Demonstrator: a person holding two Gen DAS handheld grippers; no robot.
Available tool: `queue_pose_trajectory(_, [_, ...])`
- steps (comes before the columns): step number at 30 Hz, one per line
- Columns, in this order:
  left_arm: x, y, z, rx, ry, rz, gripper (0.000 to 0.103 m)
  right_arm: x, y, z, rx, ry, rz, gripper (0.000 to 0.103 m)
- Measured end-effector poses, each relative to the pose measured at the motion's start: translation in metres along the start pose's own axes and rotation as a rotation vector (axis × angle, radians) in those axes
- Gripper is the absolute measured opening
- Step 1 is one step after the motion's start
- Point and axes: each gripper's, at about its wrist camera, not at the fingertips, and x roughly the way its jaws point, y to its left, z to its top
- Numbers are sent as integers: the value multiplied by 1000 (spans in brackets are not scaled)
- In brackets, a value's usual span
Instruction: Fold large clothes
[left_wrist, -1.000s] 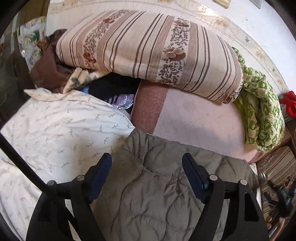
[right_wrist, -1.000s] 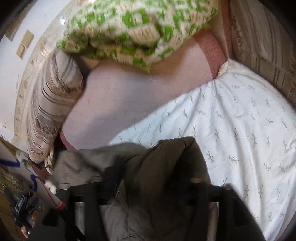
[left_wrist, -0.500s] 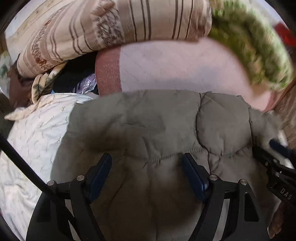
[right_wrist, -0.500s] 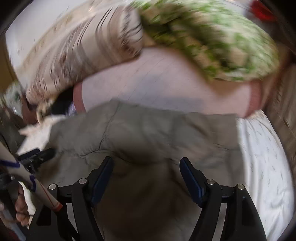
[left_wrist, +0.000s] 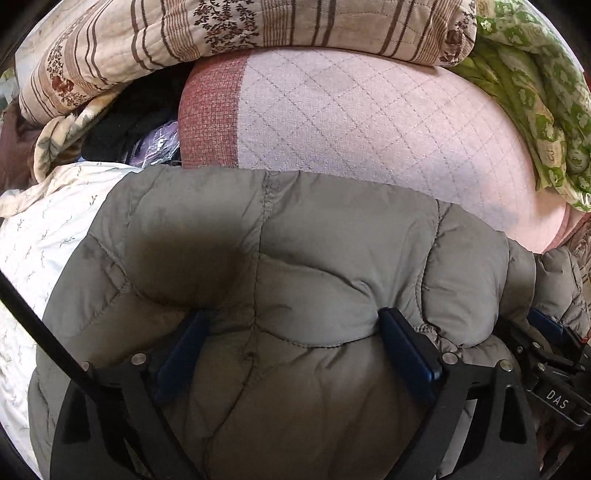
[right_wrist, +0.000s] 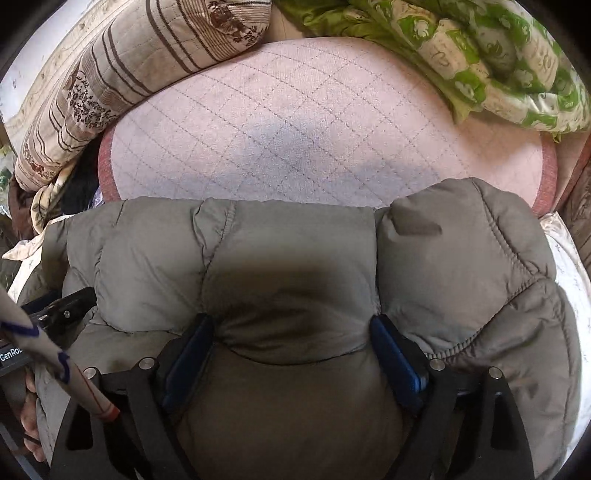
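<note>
A puffy grey-green quilted jacket (left_wrist: 314, 240) lies folded on the bed and fills the lower half of both views (right_wrist: 288, 240). My left gripper (left_wrist: 293, 315) is pushed down into it, its jaws opening wide, with padded fabric bulging up between the blue pads. My right gripper (right_wrist: 291, 321) sits the same way on the jacket's other side, jaws also opening, a fold of fabric swelling between its fingers. Each gripper shows at the edge of the other's view: the right one (left_wrist: 546, 347) and the left one (right_wrist: 55, 306).
Beyond the jacket lies a pink quilted mat (left_wrist: 369, 122). A striped beige quilt (left_wrist: 221, 29) and a green patterned quilt (left_wrist: 535, 92) are piled behind it. A white sprigged sheet (left_wrist: 44, 240) covers the left, with dark clothes (left_wrist: 129, 122) heaped above it.
Both grippers have come down onto the jacket and sunk their fingers into it. The right view has rolled round to face the mat. The jacket now lies spread between the two grippers.
</note>
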Motion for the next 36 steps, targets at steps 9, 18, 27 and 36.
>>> queue_pose_trajectory(9, [1,-4,5,16,28,46,97,3,2,-4,6,-13,-9,91])
queue_pose_trajectory(18, [-111,30,-10,53,-105,87,93,-51,6,2,61,-7,-35,90])
queue_pose_trajectory(27, [-80,133,-83,-178,54,116,94,-105,-53,-82,97,-38,-148,90])
queue_pose_trajectory(36, [-125,129,-89,-160,19,97,94,-99,-59,-84,112,4,-227,95])
